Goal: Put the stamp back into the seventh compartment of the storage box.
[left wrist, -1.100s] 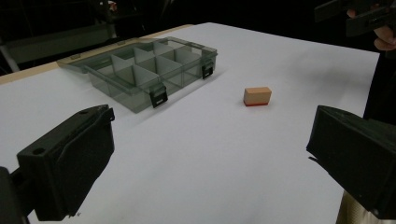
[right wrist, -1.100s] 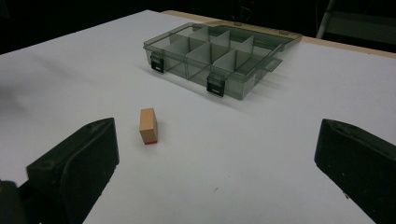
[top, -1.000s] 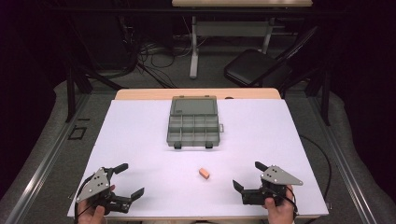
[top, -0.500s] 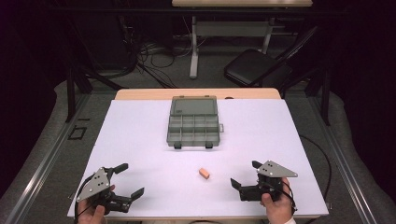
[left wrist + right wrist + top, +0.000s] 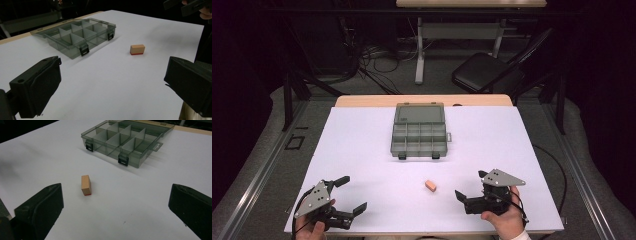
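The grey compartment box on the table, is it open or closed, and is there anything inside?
Open and empty. The compartment box has its lid laid flat behind it, and its bare dividers and compartment floors show.

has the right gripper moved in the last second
Yes. In the high view the right gripper has slid slightly left, toward the small block, which stayed put.

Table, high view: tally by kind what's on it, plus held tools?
Small wooden block: 1
Compartment box, lid open: 1
Handheld grippers: 2, left and right, each claw open
Total: 4
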{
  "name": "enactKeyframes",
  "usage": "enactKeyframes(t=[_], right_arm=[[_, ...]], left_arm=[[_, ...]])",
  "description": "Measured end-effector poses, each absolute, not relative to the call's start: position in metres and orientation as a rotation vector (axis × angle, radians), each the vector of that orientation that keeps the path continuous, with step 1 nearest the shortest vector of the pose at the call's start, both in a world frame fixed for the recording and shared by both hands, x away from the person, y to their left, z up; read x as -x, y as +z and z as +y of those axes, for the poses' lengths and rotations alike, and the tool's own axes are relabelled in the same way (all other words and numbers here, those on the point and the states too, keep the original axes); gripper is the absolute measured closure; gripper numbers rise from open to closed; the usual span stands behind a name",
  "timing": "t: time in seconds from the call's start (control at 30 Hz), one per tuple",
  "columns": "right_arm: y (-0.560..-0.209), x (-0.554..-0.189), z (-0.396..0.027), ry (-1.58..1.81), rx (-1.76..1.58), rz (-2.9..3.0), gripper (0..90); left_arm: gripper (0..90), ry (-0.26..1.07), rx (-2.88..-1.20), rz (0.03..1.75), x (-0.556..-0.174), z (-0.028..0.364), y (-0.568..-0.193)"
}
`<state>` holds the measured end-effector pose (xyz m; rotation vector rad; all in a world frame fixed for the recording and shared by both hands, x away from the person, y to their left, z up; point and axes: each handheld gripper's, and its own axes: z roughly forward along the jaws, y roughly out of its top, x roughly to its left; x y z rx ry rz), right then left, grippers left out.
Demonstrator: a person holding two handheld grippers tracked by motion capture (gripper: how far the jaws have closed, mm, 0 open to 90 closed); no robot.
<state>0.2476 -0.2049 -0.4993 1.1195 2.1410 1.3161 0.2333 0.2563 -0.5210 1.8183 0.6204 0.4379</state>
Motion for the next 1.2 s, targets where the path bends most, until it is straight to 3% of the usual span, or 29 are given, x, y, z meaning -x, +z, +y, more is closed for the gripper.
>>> enactKeyframes(t=[1.2], right_arm=[[-0.492, -0.283, -0.160, 1.257, -1.086, 2.288, 1.1]], left_arm=[[0.7, 0.432, -1.827, 0.623, -0.234, 0.256, -0.522]])
